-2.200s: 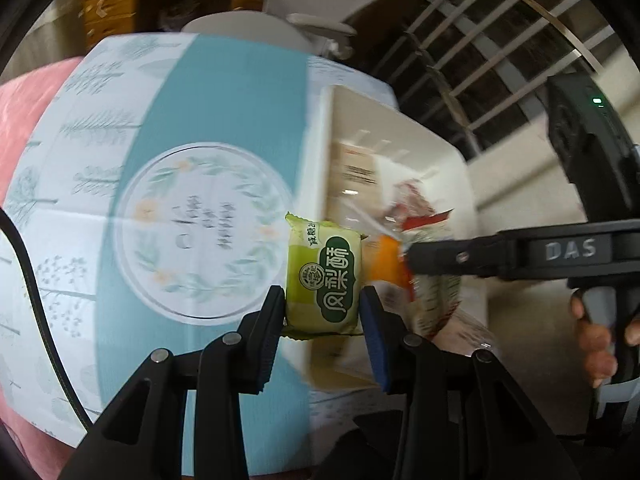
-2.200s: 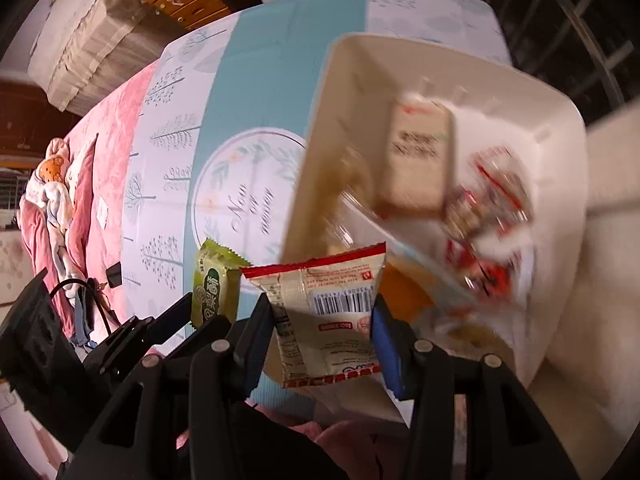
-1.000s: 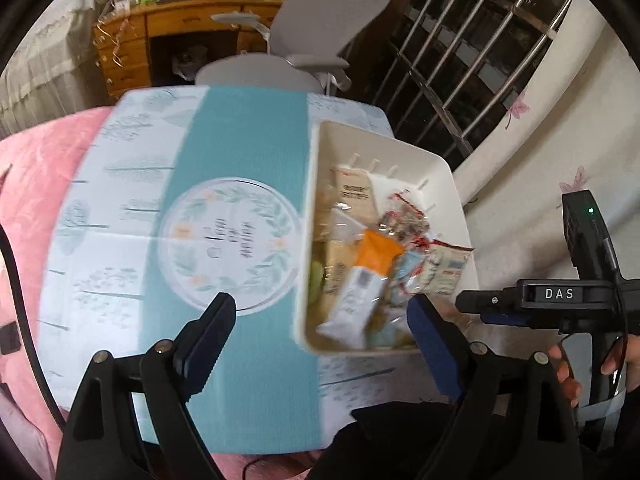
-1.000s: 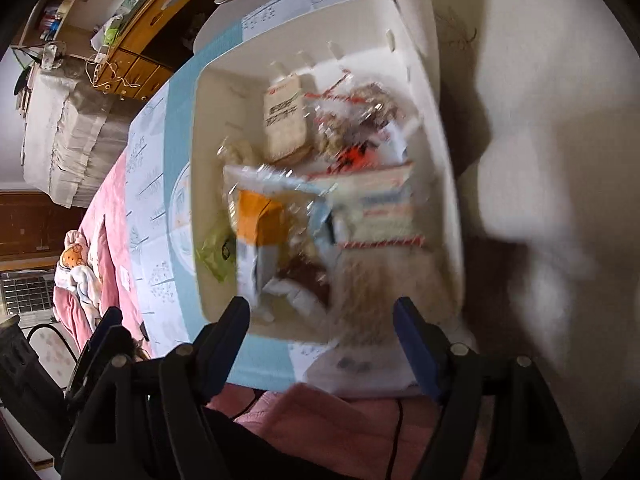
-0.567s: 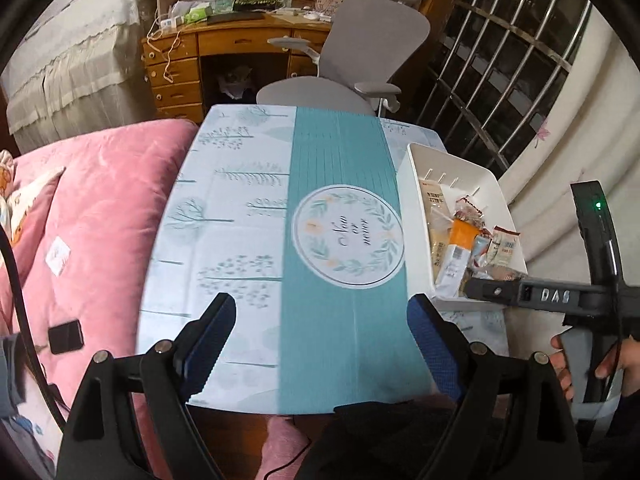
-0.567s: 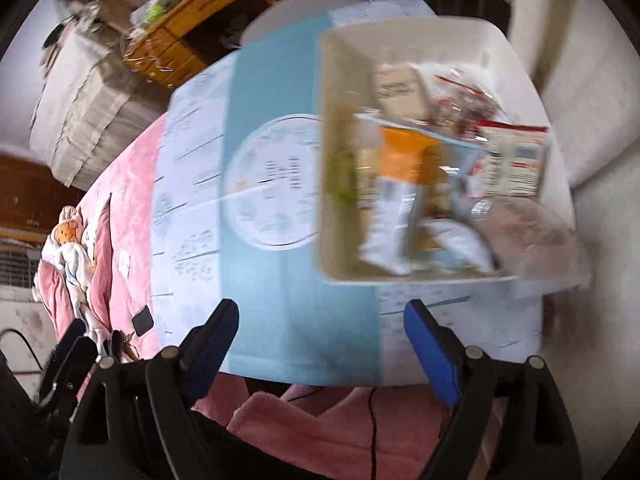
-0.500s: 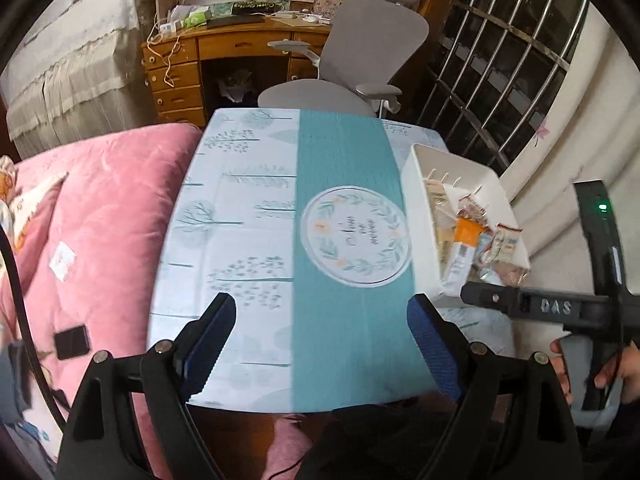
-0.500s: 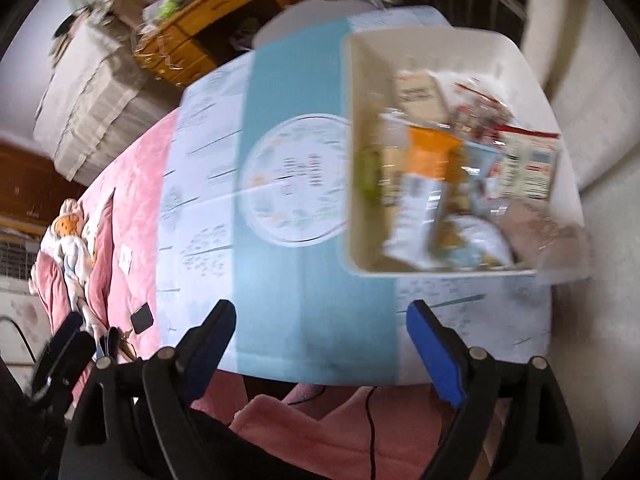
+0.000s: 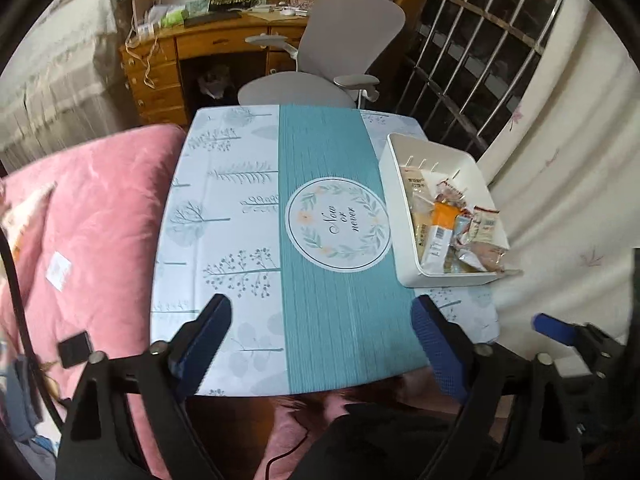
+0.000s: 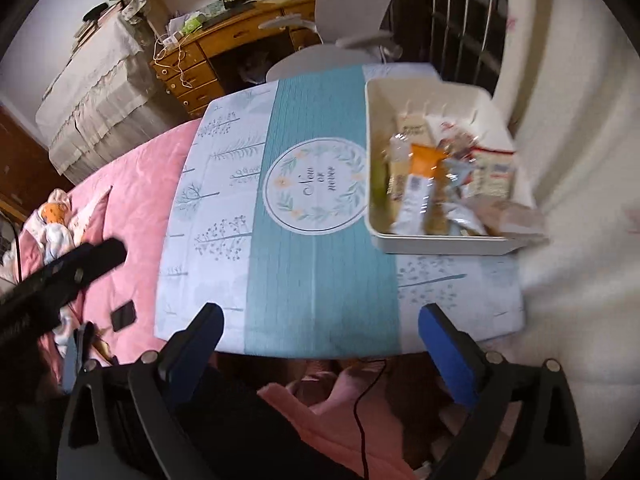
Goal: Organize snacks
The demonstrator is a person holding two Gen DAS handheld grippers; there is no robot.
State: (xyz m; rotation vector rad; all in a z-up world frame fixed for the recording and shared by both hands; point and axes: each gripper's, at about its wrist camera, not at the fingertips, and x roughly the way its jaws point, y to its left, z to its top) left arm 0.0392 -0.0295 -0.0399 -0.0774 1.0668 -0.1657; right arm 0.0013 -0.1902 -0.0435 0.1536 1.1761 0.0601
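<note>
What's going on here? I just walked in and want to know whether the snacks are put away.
A person is tidying snacks with two handheld grippers. Both the left gripper and the right gripper are open and empty, above the near edge of the table. The snack packets lie piled in the white bin at the table's right side, and no packet is left on the tablecloth.

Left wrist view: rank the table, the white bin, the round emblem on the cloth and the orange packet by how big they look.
Largest to smallest:
1. Table
2. White bin and round emblem: too alike in apparent size to rank
3. Orange packet, lying inside the bin
</note>
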